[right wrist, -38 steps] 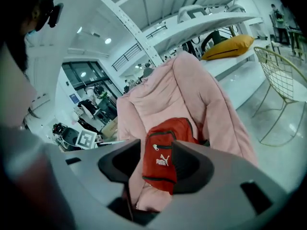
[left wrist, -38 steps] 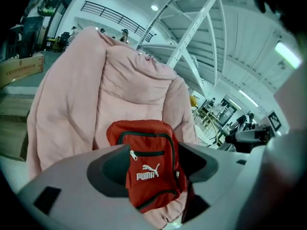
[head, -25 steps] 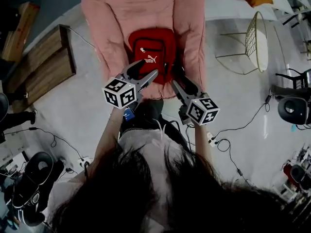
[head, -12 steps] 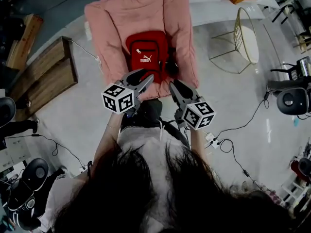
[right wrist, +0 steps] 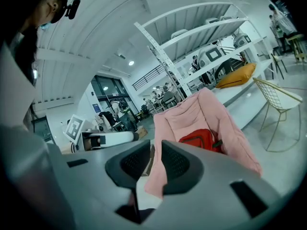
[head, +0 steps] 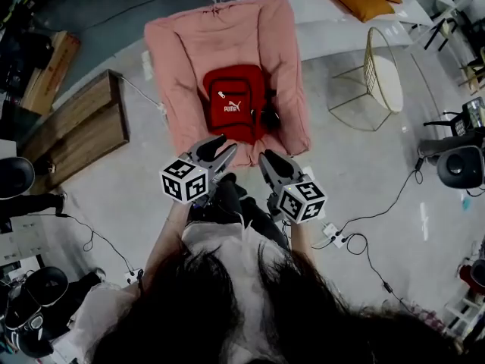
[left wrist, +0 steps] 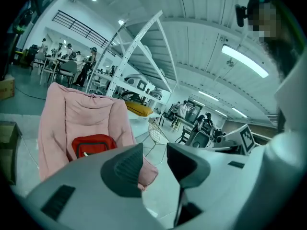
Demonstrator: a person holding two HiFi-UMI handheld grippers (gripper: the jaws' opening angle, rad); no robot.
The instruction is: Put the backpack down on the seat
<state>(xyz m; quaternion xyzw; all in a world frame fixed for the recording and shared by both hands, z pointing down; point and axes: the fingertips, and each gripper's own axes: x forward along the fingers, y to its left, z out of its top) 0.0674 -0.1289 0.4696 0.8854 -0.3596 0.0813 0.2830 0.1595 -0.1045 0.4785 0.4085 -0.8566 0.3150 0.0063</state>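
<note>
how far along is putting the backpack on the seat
Done: the red backpack sits on the pink cushioned seat, against its backrest. In hand: nothing. The left hand-held gripper and right hand-held gripper hang short of the seat's front edge, clear of the backpack; their jaws have just been closing with nothing between them. Left: nothing that shows, so the job looks finished.

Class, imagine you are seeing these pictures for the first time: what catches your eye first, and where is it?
The red backpack stands out, sitting in the middle of the pink seat. Below it in the head view, the left tool and right tool hang clear of the seat; their jaws have just been closing, with nothing between them.
</note>
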